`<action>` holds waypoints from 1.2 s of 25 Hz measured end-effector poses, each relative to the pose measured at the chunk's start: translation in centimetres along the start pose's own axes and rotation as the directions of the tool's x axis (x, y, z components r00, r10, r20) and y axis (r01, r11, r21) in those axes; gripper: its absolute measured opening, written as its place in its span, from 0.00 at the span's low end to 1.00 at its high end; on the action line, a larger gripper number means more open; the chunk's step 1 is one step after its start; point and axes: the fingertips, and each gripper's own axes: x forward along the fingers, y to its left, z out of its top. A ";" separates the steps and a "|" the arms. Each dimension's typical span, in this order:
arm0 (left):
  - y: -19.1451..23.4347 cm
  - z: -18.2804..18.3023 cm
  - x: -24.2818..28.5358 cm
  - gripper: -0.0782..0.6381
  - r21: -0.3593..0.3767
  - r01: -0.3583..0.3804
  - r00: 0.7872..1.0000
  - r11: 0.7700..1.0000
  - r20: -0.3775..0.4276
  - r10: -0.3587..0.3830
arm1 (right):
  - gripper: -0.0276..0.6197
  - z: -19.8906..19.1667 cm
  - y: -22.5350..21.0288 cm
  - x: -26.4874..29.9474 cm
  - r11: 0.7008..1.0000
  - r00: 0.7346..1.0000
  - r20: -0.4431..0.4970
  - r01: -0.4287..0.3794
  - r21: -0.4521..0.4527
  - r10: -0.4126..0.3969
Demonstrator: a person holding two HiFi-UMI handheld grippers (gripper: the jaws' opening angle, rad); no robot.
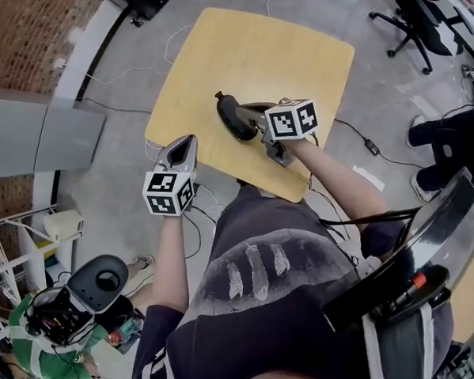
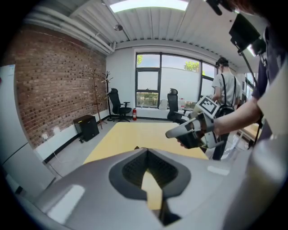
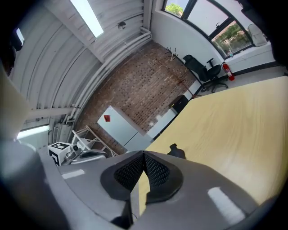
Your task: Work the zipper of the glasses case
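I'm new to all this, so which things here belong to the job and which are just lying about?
Job: glasses case; left gripper and right gripper, both shut and empty; yellow table under the case.
Lying about: office chair, floor cable, black box.

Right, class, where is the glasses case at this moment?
In the head view the glasses case lies on the wooden table, toward its near edge, just ahead of the right gripper, and well clear of the left gripper.
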 end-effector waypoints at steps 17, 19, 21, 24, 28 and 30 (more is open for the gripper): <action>-0.3 -0.4 -8.9 0.11 -0.105 -0.080 0.992 0.991 0.089 0.090 | 0.05 -1.9 10.0 3.4 0.943 0.933 -0.138 -0.328 0.060 0.333; -0.3 -0.4 -9.3 0.11 -0.091 -0.098 0.988 0.991 0.111 0.108 | 0.05 -1.6 11.0 3.6 0.935 0.923 -0.147 -0.352 0.046 0.355; -0.5 -0.4 -10.2 0.11 -0.088 -0.108 0.983 0.990 0.139 0.120 | 0.05 -1.7 12.4 3.6 0.926 0.913 -0.157 -0.377 0.032 0.377; -0.1 -0.6 -11.9 0.11 -0.122 -0.106 0.976 0.987 0.177 0.127 | 0.05 -1.9 15.8 3.9 0.902 0.887 -0.165 -0.429 0.044 0.430; -0.1 -1.4 -13.3 0.11 -0.176 -0.080 0.968 0.981 0.220 0.118 | 0.05 -2.8 19.3 3.6 0.860 0.840 -0.184 -0.499 0.104 0.510; -0.4 -2.2 -13.8 0.11 -0.181 -0.067 0.968 0.981 0.227 0.108 | 0.05 -3.3 20.3 3.3 0.848 0.828 -0.181 -0.518 0.113 0.530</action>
